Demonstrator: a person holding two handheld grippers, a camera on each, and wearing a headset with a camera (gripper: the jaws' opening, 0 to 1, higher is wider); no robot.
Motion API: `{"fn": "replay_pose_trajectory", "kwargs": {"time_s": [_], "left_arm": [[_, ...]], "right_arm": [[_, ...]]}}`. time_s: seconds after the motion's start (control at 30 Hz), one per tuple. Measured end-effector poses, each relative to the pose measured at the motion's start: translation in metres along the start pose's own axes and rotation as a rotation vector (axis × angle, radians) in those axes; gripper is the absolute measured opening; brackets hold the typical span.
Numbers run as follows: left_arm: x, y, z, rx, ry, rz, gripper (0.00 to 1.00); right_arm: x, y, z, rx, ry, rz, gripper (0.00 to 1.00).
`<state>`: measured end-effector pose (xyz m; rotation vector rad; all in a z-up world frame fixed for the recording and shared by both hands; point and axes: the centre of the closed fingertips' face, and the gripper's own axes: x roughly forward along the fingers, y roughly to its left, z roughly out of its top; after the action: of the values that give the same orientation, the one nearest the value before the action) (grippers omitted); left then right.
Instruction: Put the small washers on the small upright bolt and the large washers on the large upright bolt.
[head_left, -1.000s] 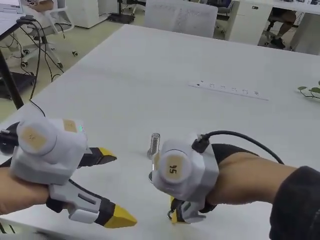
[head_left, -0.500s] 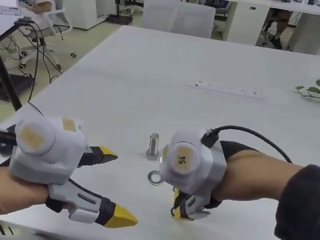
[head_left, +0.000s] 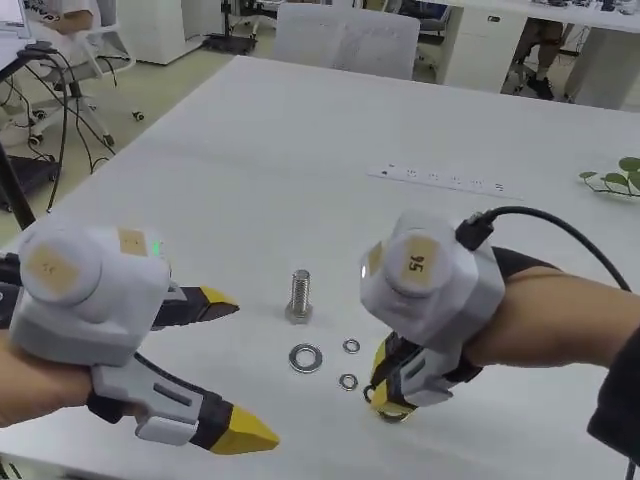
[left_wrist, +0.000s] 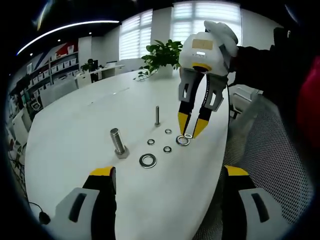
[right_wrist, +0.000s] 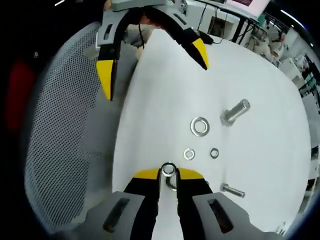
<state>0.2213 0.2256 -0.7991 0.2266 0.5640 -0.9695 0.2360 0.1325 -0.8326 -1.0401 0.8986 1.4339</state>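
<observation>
Two bolts stand upright on the white table (head_left: 300, 150). The large bolt (head_left: 300, 297) is between your grippers, and the small bolt (left_wrist: 157, 115) is farther off, past the loose washers. Your right gripper (head_left: 385, 405) points down close to the table's near edge. Its jaws are almost together, pinching a washer (right_wrist: 169, 166) by its rim, and the yellow tips make that washer's size hard to judge. Your left gripper (head_left: 230, 365) straddles that same edge left of the large bolt, jaws wide apart and holding nothing. One large washer (head_left: 305, 357) lies flat just beside the large bolt. Small washers (head_left: 351, 346) lie between it and the right gripper. You have the most room past the bolts, where the table is bare up to the power strip (head_left: 440, 180). A mesh chair (right_wrist: 65, 150) sits just off the near edge. From your head, the right gripper's body stands in front of the small bolt.
</observation>
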Motion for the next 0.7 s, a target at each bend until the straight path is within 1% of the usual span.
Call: {"fn": "replay_pose_trajectory", "kwargs": {"time_s": [0.17, 0.27, 0.33, 0.47, 0.57, 0.63, 0.67, 0.7], "left_arm": [[0.002, -0.004, 0.009, 0.01, -0.014, -0.012, 0.87], [0.005, -0.006, 0.014, 0.017, -0.02, -0.019, 0.87], [0.007, -0.007, 0.018, 0.02, -0.026, -0.023, 0.87], [0.01, -0.006, 0.026, 0.026, -0.04, -0.032, 0.87], [0.009, -0.004, 0.031, 0.022, -0.053, -0.027, 0.87], [0.007, -0.007, 0.038, 0.02, -0.065, -0.032, 0.87], [0.005, -0.01, 0.047, 0.034, -0.094, -0.041, 0.87], [0.004, -0.012, 0.051, 0.036, -0.104, -0.045, 0.87]], "right_arm": [[-0.013, -0.007, -0.006, 0.03, -0.011, -0.021, 0.13], [-0.022, -0.013, -0.011, 0.044, -0.007, -0.044, 0.13], [-0.029, -0.017, -0.014, 0.06, -0.016, -0.059, 0.13], [-0.042, -0.024, -0.019, 0.077, -0.017, -0.088, 0.13], [-0.053, -0.031, -0.024, 0.091, -0.017, -0.11, 0.13], [-0.061, -0.035, -0.026, 0.098, -0.017, -0.128, 0.13], [-0.063, -0.036, -0.026, 0.102, -0.019, -0.133, 0.13], [-0.067, -0.039, -0.027, 0.107, -0.02, -0.143, 0.13]]}}
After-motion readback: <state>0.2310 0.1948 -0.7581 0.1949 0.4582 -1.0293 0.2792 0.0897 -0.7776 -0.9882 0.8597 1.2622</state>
